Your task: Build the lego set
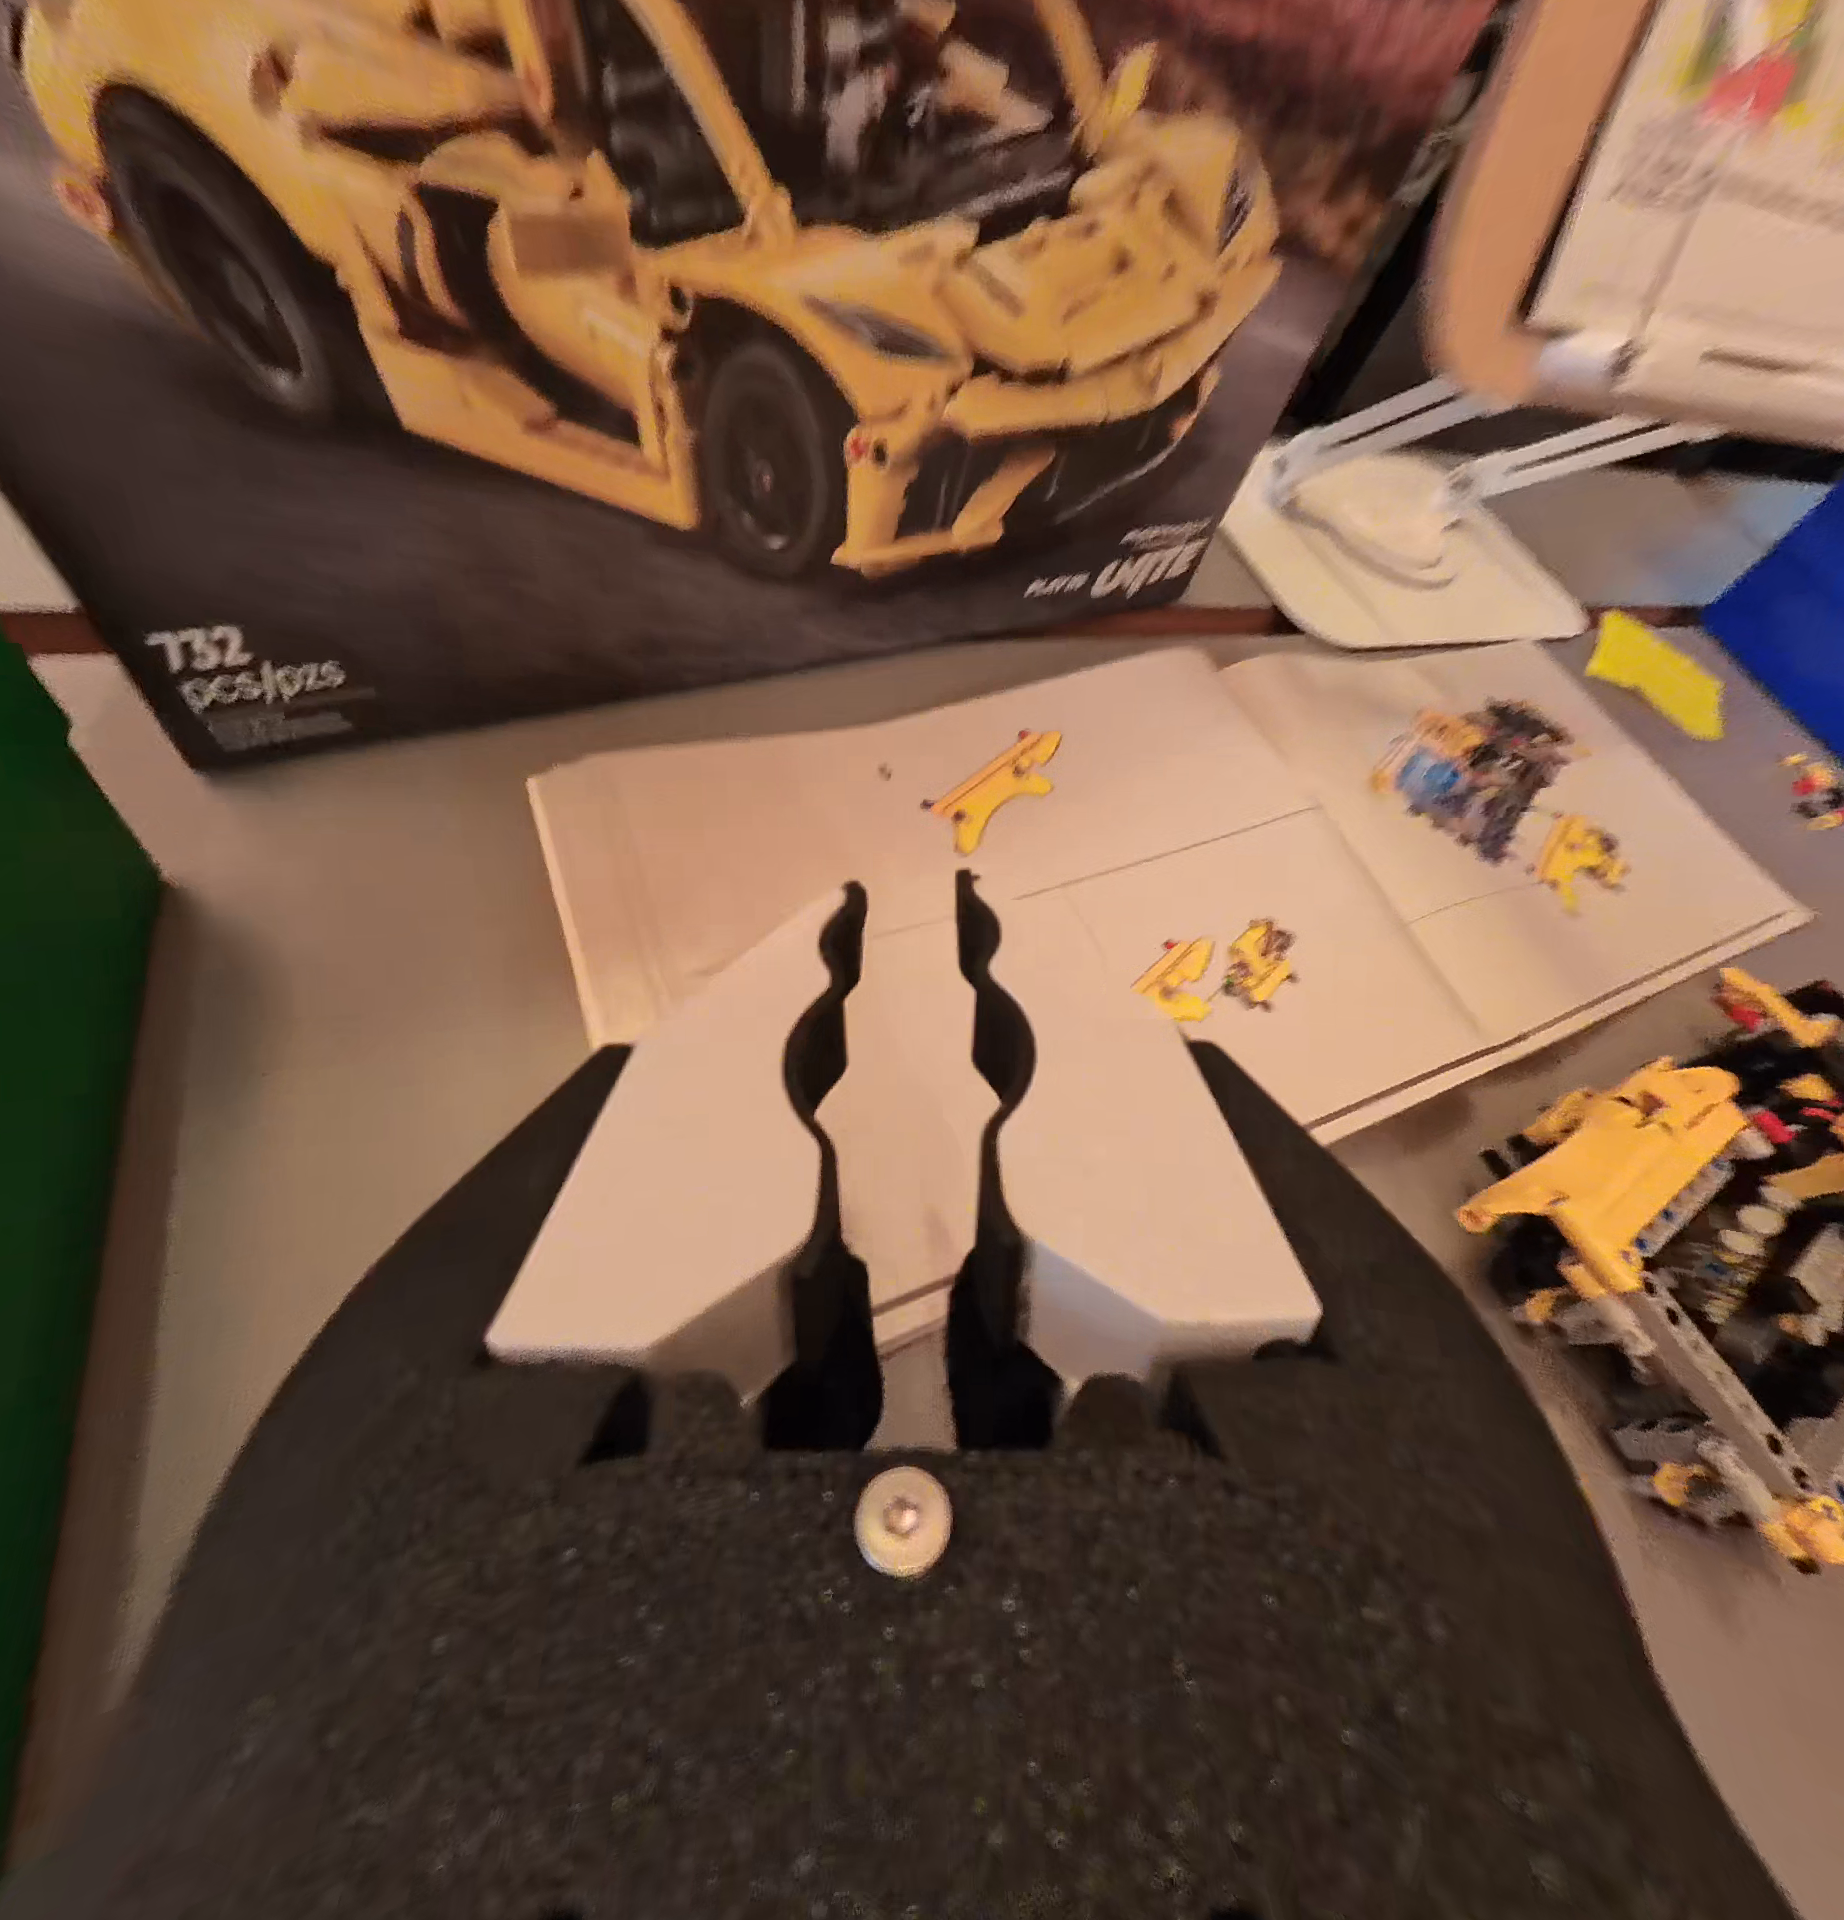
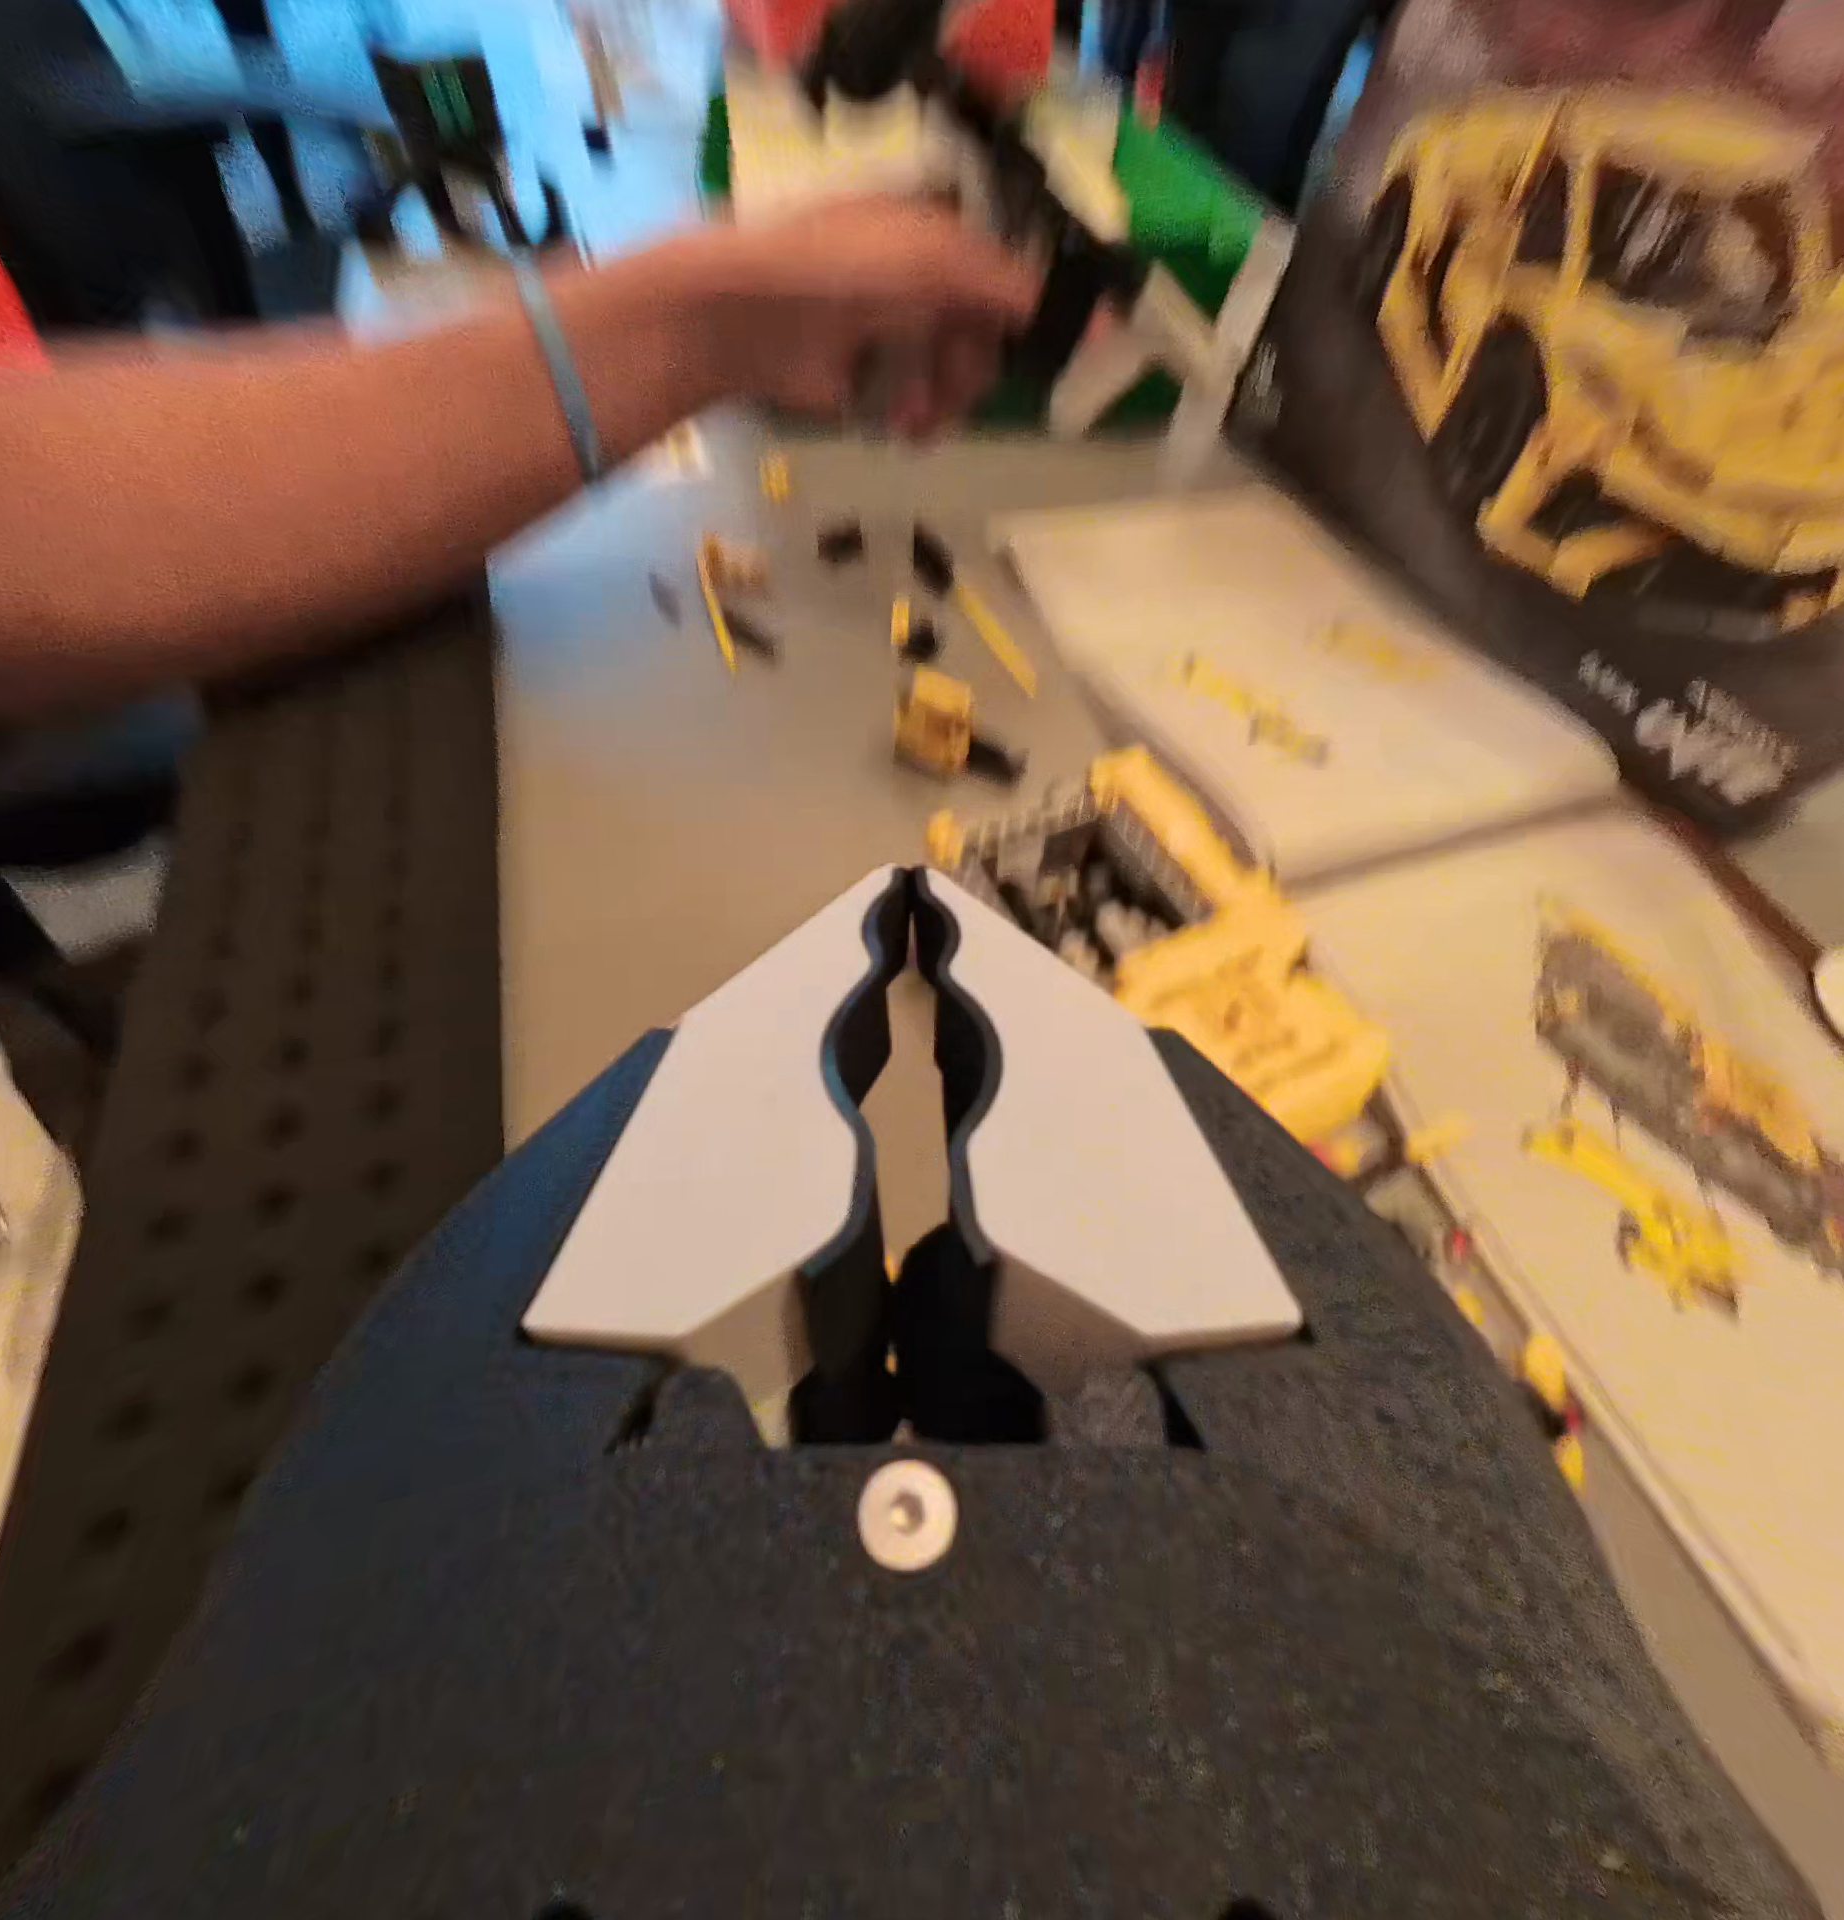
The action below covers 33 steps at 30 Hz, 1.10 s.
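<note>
the left gripper (image 1: 905, 883) hangs above the table with its fingers a narrow gap apart, holding nothing. just beyond its tips lies the open instruction booklet (image 1: 1157, 862). to the right, the part-built yellow and black lego car (image 1: 1666, 1247) sits on the grey table (image 1: 357, 997), cut off by the frame edge. behind stands the set's box (image 1: 627, 343).

the right gripper (image 2: 910, 878) has its tips closed together, empty. the car (image 2: 1188, 935) lies just past them, blurred. farther off, loose pieces (image 2: 933, 722) and a person's forearm (image 2: 274, 488) are smeared by motion.
</note>
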Motion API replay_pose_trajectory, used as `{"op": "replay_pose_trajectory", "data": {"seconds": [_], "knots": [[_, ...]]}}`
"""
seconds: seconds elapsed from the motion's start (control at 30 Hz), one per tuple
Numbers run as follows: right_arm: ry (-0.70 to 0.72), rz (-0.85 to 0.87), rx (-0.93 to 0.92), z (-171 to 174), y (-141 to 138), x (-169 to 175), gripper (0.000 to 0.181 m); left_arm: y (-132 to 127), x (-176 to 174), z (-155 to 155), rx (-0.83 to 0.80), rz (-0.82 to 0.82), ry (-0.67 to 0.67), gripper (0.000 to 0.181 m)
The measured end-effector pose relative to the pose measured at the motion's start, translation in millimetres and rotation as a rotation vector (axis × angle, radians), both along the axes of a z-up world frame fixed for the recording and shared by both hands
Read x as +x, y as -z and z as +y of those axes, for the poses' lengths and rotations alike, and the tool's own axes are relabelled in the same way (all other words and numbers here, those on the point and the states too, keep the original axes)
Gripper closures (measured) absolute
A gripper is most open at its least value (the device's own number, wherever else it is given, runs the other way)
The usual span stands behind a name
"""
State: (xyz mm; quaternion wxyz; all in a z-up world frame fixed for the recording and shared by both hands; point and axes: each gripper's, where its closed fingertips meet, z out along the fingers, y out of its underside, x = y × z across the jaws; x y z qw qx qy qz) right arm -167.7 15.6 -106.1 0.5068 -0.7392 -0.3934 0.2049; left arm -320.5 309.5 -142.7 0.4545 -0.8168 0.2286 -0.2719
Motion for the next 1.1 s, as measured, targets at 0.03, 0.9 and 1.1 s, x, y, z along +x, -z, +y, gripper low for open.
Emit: {"op": "replay_pose_trajectory", "data": {"seconds": [0.03,0.9,1.1], "knots": [[-0.025,0.083,0.016,10.3,-16.3,-3.6,0.181,-6.0,4.0,-2.8,0.02,-0.026,0.022,0.164],[0.09,-0.56,-0.382,-84.9,124.2,13.3,0.159,-3.8,49.3,-25.8,0.169,0.099,0.197,0.163],[0.084,-0.391,-0.309,-65.2,96.0,12.8,0.179,-17.6,50.8,-32.0,0.176,0.041,0.223,0.163]]}}
